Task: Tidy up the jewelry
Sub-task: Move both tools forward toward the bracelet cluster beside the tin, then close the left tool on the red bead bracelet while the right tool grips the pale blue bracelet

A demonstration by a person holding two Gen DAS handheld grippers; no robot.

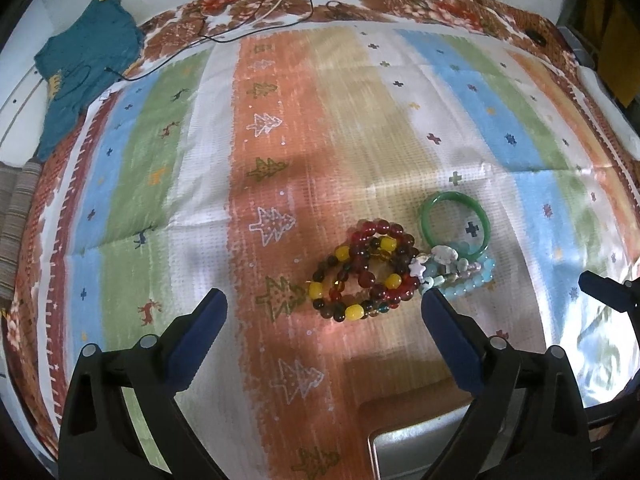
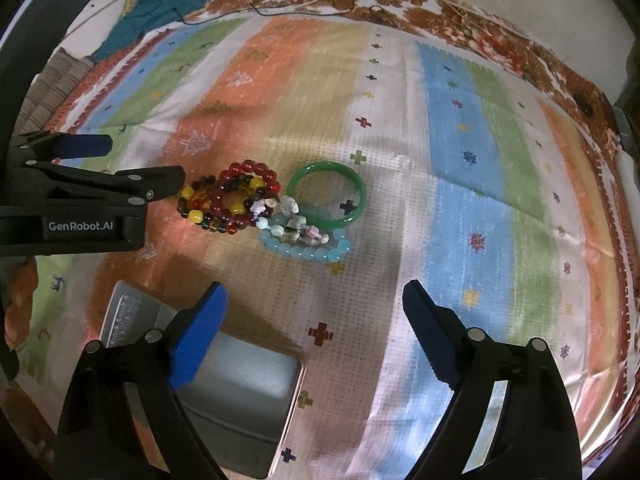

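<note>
My left hand-held gripper (image 1: 324, 320) is wide open and holds nothing, with the beads (image 1: 362, 270) right between its tips mid-frame, nearer than my open, empty right hand-held gripper (image 2: 314, 310).

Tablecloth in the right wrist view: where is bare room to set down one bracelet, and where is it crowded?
Bare cloth lies right of the green bangle, over the blue and green stripes, and also on the white strip between the right gripper fingers, beside the metal tin. It is crowded where the red beaded bracelets, pale blue bracelet and bangle touch, close to the left gripper.
</note>
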